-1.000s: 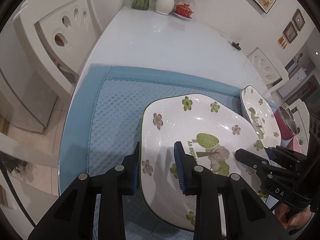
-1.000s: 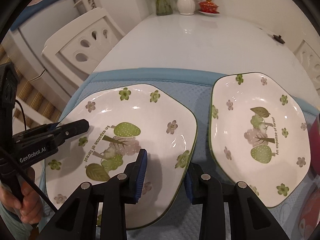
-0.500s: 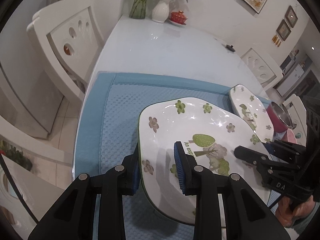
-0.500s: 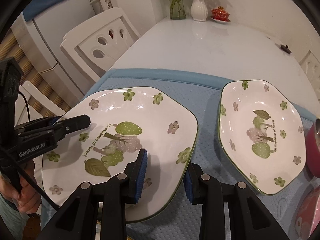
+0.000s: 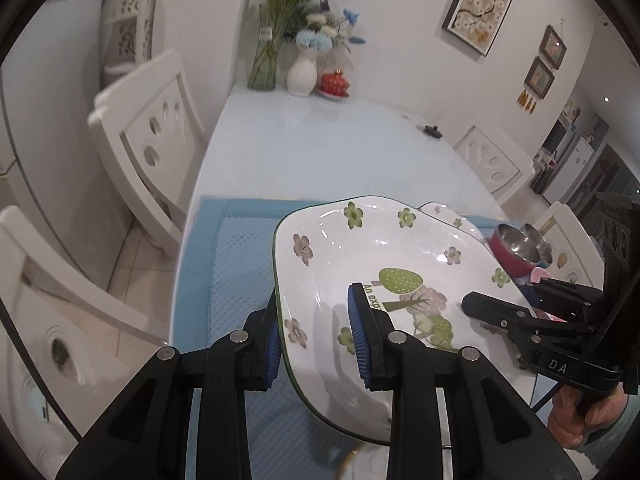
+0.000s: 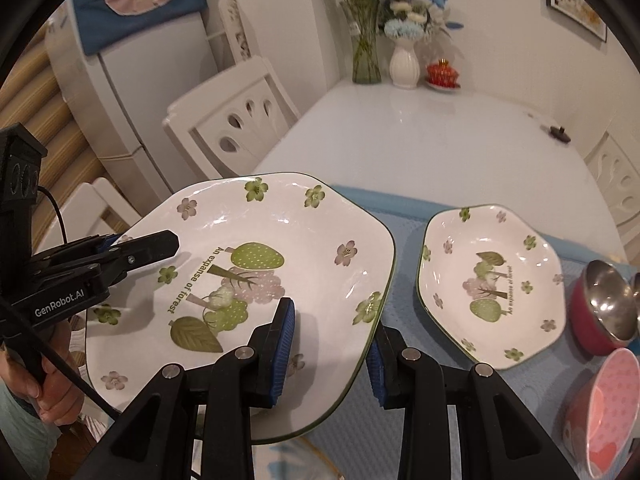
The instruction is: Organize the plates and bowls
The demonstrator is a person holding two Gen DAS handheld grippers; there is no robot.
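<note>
white table point(image 6: 420, 148) w/ blue mat point(image 6: 404, 264) at near end. on mat: smaller floral plate point(image 6: 490, 284), red steel-lined bowl point(image 6: 596, 308), pink bowl point(image 6: 604, 412). far end: glass vase point(image 6: 366, 60), white vase point(image 6: 404, 66), red lidded cup point(image 6: 442, 72).

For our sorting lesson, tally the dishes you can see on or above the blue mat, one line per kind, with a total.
Tree-pattern plates: 2 (held plate, plate on the mat)
Red bowls with steel lining: 1
Pink dotted bowls: 1
Total: 4
</note>
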